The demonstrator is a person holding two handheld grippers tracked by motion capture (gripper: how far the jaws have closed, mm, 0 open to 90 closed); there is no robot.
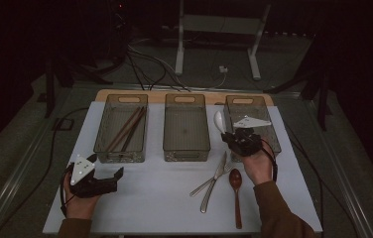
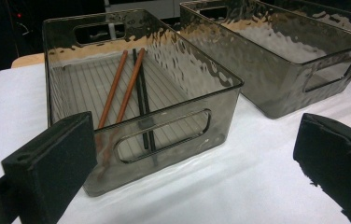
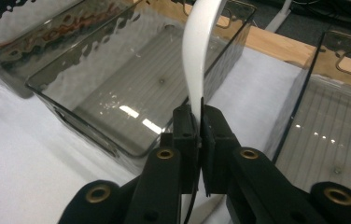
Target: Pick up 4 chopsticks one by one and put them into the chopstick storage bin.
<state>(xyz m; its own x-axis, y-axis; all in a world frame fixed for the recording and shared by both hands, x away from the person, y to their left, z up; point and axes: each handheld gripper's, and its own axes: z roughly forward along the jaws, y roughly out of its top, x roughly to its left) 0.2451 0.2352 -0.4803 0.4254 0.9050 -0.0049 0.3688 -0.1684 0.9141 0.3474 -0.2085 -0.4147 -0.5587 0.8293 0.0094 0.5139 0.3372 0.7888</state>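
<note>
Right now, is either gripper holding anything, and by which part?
The right gripper is shut on the white spoon, pinching its handle end, bowl up. The left gripper is open and holds nothing.

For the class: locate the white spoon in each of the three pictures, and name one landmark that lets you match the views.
High view: the white spoon sits right of centre, above the right gripper, between the middle bin and the right-hand bin.
Left gripper view: no spoon to mark here.
Right gripper view: the spoon's handle rises from the shut jaws at top centre.
Shared landmark: the middle bin.
</note>
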